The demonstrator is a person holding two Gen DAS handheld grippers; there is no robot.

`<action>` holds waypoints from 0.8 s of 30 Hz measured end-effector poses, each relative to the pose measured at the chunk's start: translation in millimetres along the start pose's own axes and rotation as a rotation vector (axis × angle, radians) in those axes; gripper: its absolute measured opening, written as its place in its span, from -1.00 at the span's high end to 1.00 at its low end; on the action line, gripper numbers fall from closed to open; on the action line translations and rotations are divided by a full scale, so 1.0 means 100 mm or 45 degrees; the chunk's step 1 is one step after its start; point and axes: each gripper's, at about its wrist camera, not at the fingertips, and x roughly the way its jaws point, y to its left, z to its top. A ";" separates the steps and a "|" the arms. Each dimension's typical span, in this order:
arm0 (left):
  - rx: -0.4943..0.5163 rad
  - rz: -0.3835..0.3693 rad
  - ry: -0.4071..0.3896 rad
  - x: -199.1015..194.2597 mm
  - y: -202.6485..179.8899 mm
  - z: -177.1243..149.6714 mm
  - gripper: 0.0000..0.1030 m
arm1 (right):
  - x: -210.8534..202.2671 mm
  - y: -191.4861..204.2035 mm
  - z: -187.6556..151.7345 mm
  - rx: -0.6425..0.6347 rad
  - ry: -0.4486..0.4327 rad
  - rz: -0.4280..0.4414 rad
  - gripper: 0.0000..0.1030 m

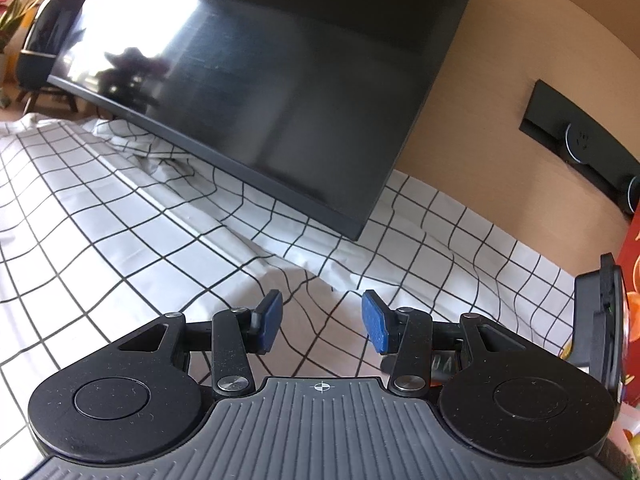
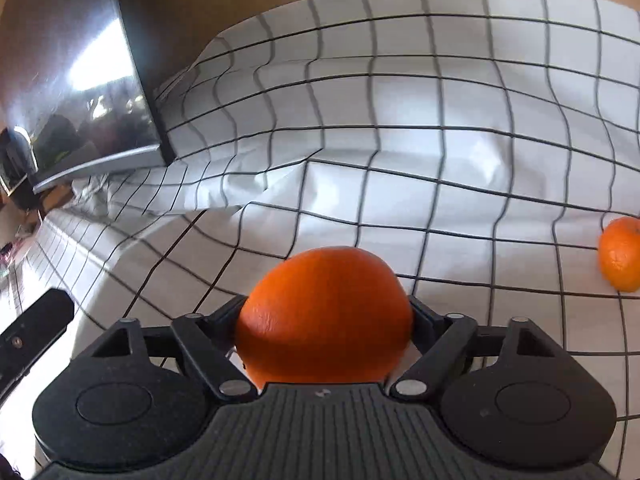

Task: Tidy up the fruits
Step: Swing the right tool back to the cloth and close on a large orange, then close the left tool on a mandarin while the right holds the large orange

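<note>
Checked cloth (image 2: 400,152) covers the bench. Right tool (image 2: 324,320) grips an orange (image 2: 324,312); a second orange (image 2: 622,254) lies at 3 o'clock. Left tool (image 1: 322,320) is wide, empty. Carry level, grip firm; destination unseen.

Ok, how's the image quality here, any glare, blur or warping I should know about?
Left wrist view: bright window glare washes the upper left of the glossy black monitor screen; fisheye bends the white black-grid tablecloth lines. Right wrist view: grid lines look smeared, likely motion blur; the large round orange gripped in the right tongs is sharp; the small orange at the right edge is cropped.
</note>
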 end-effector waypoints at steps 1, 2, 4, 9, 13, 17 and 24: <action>-0.002 0.003 -0.004 0.00 0.01 0.00 0.06 | 0.00 0.06 -0.01 -0.042 0.004 -0.019 -0.57; -0.005 0.007 -0.006 0.00 0.01 0.00 0.06 | -0.02 0.11 -0.02 -0.098 0.014 -0.032 -0.57; -0.010 0.008 0.002 0.01 0.02 0.00 0.06 | -0.13 0.15 -0.09 -0.172 0.046 -0.037 -0.56; 0.016 -0.028 0.035 0.04 -0.02 -0.03 0.06 | -0.72 0.03 -0.45 -0.199 0.147 0.078 -0.56; 0.060 -0.117 0.072 0.07 -0.10 -0.08 0.06 | -1.43 -0.18 -0.84 -0.217 0.162 0.150 -0.56; 0.165 -0.186 0.106 0.11 -0.28 -0.18 0.06 | -2.08 -0.48 -1.21 -0.256 0.102 0.086 -0.56; 0.308 -0.346 0.214 0.12 -0.77 -0.37 0.06 | -2.34 -0.94 -1.78 -0.292 0.050 -0.138 -0.59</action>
